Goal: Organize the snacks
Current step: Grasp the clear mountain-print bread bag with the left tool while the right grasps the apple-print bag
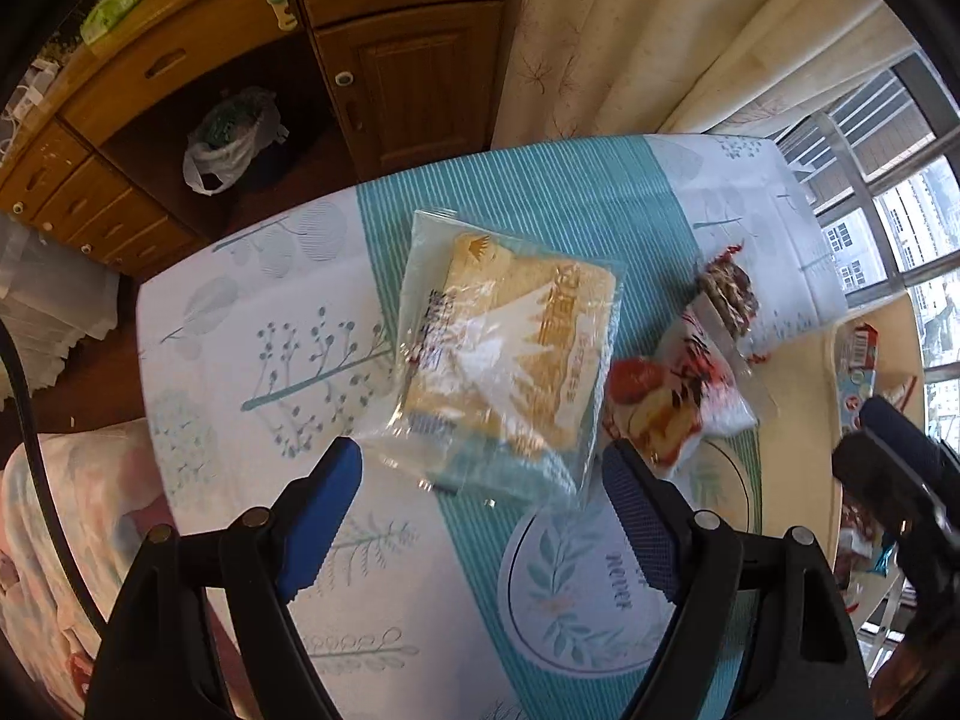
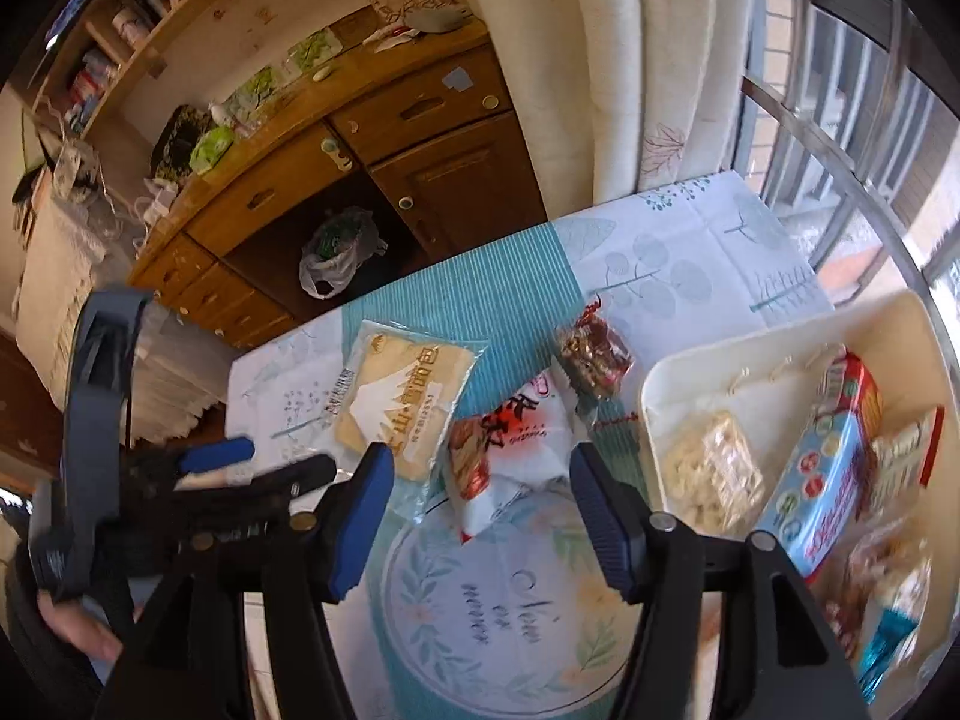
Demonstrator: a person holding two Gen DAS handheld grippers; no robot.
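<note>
Left gripper [image 1: 480, 480]: fingers wide apart, holding nothing, bread bag [image 1: 504, 354] just beyond the tips, frame centre.
Right gripper [image 2: 480, 480]: spread wide, empty, over red-white pack [image 2: 510, 450].
Tray [image 2: 900, 324]: right of frame, holds snacks.

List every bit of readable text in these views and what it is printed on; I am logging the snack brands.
"never": tablecloth, in its round leaf emblem.
"New", with smaller script below it too blurred to read: same emblem, right wrist view.
Bread packet: large Chinese characters, too blurred to quote.
Red-and-white snack bag: brush characters, unreadable.
Blue box in the tray: red lettering, blurred.
</note>
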